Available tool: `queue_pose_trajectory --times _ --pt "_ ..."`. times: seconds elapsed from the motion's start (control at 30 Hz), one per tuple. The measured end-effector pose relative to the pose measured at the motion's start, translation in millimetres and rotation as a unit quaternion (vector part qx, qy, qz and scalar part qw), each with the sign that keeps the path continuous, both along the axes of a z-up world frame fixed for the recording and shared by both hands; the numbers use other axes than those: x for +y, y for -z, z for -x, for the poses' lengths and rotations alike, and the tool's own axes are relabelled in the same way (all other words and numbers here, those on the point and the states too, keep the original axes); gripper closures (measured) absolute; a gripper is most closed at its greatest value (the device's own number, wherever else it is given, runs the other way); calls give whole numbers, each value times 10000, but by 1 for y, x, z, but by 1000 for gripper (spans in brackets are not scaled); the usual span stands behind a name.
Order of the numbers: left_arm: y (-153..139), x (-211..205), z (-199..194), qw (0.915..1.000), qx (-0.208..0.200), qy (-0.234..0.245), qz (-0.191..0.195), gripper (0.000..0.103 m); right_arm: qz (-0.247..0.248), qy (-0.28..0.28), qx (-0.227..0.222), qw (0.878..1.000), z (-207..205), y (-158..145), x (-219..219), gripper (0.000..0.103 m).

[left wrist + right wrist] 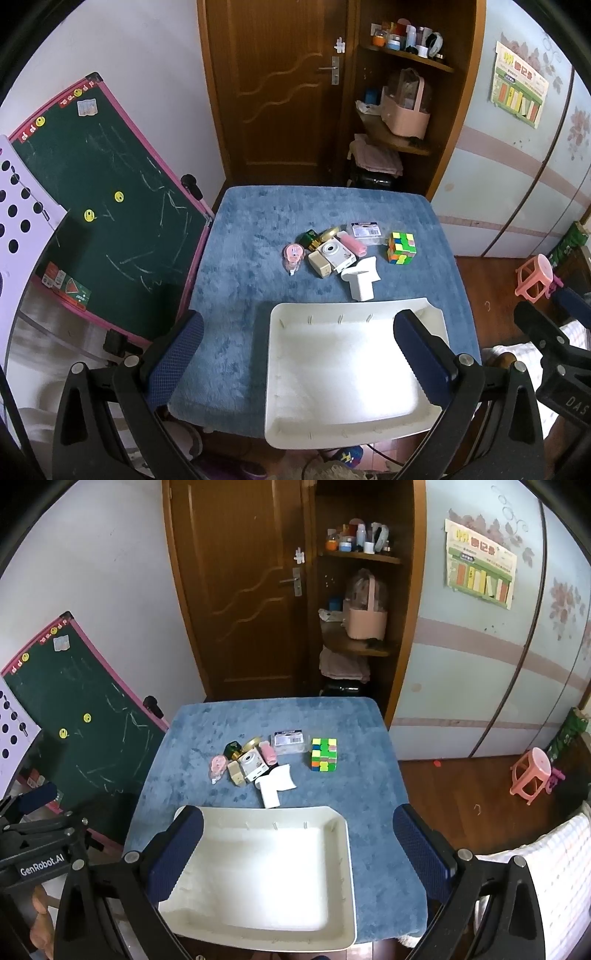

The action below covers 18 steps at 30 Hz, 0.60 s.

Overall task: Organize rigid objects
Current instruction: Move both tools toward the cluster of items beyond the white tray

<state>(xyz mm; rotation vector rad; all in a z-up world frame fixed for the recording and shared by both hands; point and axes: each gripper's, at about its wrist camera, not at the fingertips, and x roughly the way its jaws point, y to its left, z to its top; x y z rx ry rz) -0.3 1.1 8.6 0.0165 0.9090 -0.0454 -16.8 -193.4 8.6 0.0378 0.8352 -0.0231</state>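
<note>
A blue fuzzy cloth (pixel 258 295) is covering the bench, a white tray (pixel 347 435) is lying beside a cube (pixel 401 247) showing green, orange, yellow and pink squares

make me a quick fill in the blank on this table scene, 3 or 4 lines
1. The white tray on the blue table cover holds ____ objects.
2. The multicoloured puzzle cube sits on the ____ end of the clutter.
3. Both the left gripper and the right gripper have their jaws ____.
4. The door behind the table is ____.

Missing words: no; right; open; closed
</note>
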Motion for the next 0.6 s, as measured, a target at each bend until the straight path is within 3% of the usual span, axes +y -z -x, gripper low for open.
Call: queue_pose_trajectory --times 0.4,0.6 --pt "-18 15 -13 9989 -121 -452 -46 1 -472 -270 9 9985 -16 -7 -30 0" --pt "-20 19 -18 9971 -86 -751 -125 1 -291 -566 -20 9980 -29 -5 -33 0"
